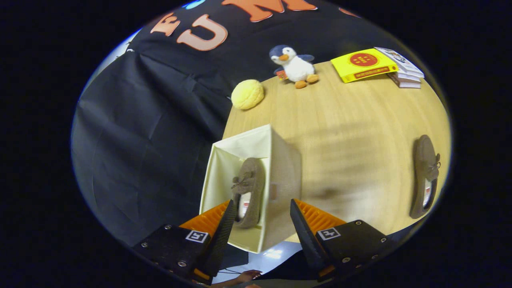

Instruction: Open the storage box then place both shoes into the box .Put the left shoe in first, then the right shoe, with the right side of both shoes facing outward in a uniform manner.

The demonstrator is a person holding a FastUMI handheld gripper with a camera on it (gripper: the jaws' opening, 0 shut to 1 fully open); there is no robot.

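Brown shoe [249, 192] upright in storage box [280, 168], gripper [262, 220] spread, empty

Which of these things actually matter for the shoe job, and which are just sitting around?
Part of the job:
storage box, open
shoe in the box
shoe on the table
claw, open, holding nothing

Just lying about:
penguin toy
yellow ball
books

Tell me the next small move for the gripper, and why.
Probably swing toward the second shoe lying on the table beyond and to the side of the fingers. One shoe already sits inside the open box, and the gripper is open with nothing between its fingers, so the remaining shoe looks like the next thing to pick up.
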